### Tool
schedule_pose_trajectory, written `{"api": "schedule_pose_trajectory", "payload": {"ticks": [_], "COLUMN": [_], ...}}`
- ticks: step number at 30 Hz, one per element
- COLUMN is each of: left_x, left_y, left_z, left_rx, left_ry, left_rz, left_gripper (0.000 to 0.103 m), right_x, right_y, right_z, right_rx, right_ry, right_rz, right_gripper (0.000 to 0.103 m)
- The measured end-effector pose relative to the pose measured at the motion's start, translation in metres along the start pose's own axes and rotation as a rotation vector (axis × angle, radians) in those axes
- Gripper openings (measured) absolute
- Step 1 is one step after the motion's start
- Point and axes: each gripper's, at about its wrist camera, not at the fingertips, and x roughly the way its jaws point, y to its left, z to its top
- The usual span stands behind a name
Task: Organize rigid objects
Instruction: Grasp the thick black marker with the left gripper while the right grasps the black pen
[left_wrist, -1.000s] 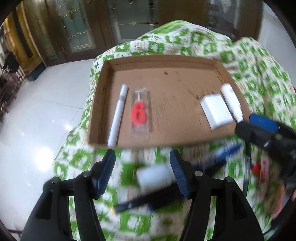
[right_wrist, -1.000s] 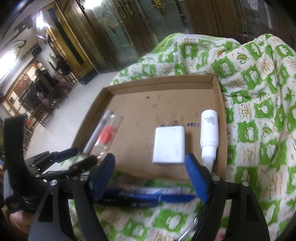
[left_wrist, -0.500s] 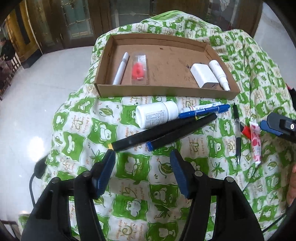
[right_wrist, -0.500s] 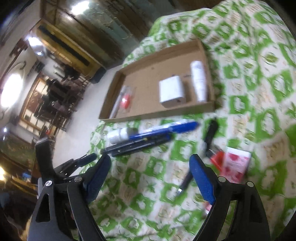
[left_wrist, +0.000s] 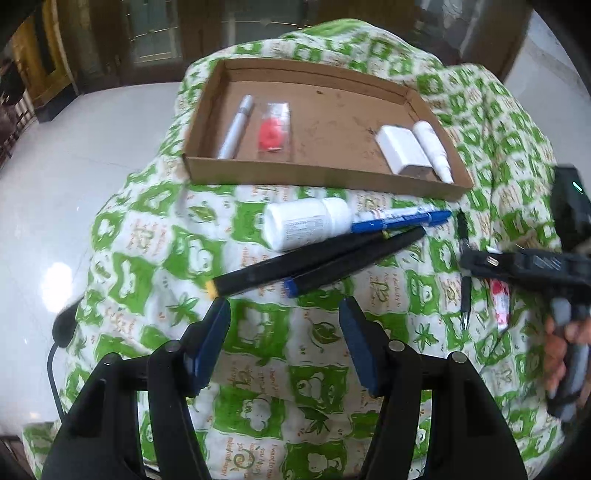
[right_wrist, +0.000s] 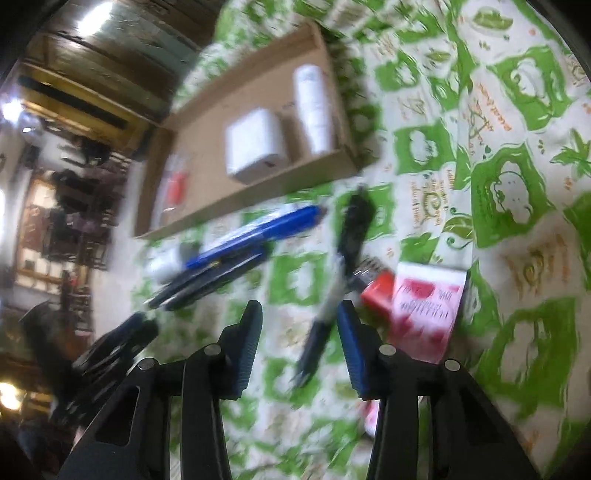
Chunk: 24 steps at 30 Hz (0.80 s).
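Observation:
A cardboard tray on the green-patterned cloth holds a silver pen, a packet with a red candle, a white block and a small white bottle. In front of it lie a white bottle, a blue marker and two black markers. My left gripper is open and empty just short of them. My right gripper is open; a thin black pen lies between its fingers, beside a red and pink packet.
The cloth drops off to a shiny white floor on the left. A black cable hangs at the cloth's left edge. Dark wooden doors stand behind the tray. The right gripper's body shows in the left wrist view.
Both grippers pulled back from the tray. The right gripper then dropped low over the thin black pen and its jaws narrowed. The left gripper edged closer to the markers.

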Motion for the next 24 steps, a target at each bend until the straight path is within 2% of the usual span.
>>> {"api": "schedule_pose_trajectory", "payload": {"ticks": [2,8,12,16,19,20,24], "left_x": [0.005,0.022,0.035,0.042,0.051,0.052,0.047], "left_y": [-0.014,-0.051,-0.06,-0.064,-0.077,-0.08,-0.077], "left_z": [0.003,0.01,0.019,0.03,0.028,0.024,0.018], "left_rx": [0.071,0.252,0.298,0.312,0.348,0.354,0.308], "left_ry": [0.012,0.033,0.051,0.095,0.158,0.168,0.201], "left_rz": [0.028,0.034,0.065,0.025,-0.002,-0.018,-0.116], "left_gripper": [0.06,0.06,0.06,0.06,0.059,0.056,0.028], "right_x": [0.014,0.014,0.015,0.016,0.016,0.015,0.009], "right_y": [-0.003,0.008,0.003,0.002,0.001,0.0,-0.005], "right_z": [0.008,0.01,0.01,0.01,0.011,0.011,0.009], "right_rx": [0.021,-0.03,-0.015,-0.015,-0.007,-0.003,0.01], "right_ry": [0.008,-0.008,-0.006,-0.005,-0.006,-0.006,0.001], "right_rz": [-0.025,-0.047,-0.037,-0.037,-0.029,-0.024,0.016], "right_gripper": [0.038,0.038,0.036,0.036,0.037,0.037,0.034]}}
